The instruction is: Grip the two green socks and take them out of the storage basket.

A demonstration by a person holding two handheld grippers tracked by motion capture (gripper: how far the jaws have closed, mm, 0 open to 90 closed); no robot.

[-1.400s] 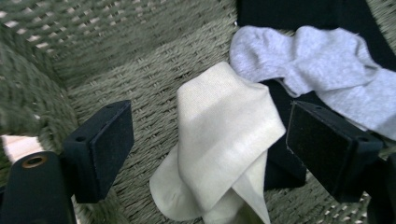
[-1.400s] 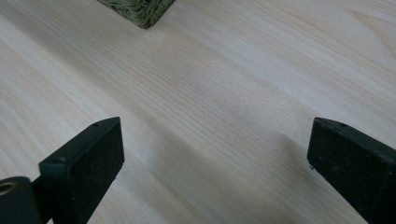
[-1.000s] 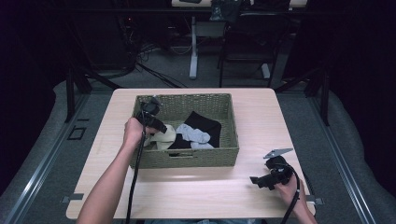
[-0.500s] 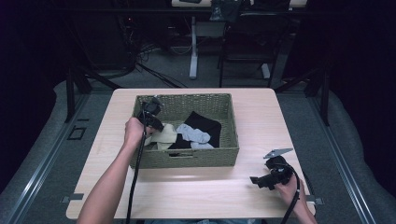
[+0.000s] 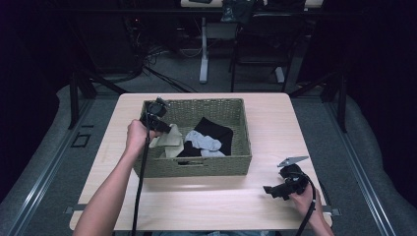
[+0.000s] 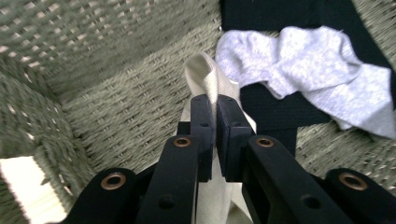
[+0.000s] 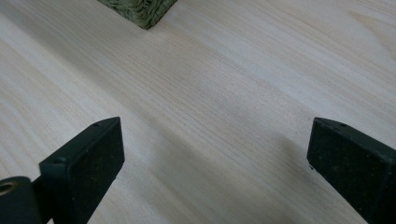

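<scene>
A cream cloth (image 6: 205,79) is pinched between the clenched jaws of the left tool (image 6: 215,105), a fold of it standing up above the jaw tips inside a woven green basket (image 5: 196,167). From the high view the left tool (image 5: 158,122) reaches over the basket's left wall, and the cloth (image 5: 169,143) lies in the basket's left half. Just beside it, toward the middle, a grey sock (image 6: 308,74) lies crumpled on top of a black garment (image 6: 275,105), which spreads toward the basket's far right corner. The sock (image 5: 204,142) and the garment (image 5: 216,130) both touch the cloth's right side. No brand, label or writing can be read on any of them.

The basket sits on the far half of a pale wooden bench (image 5: 275,123), a slot handle showing in its near wall. The right tool (image 5: 278,190) rests released near the bench's near right corner, well apart from the basket; in the right gripper view its two jaws stand wide apart over bare wood grain, with a corner of the basket (image 7: 137,9) at the top edge. A dark floor and chair legs lie beyond the bench's far edge.
</scene>
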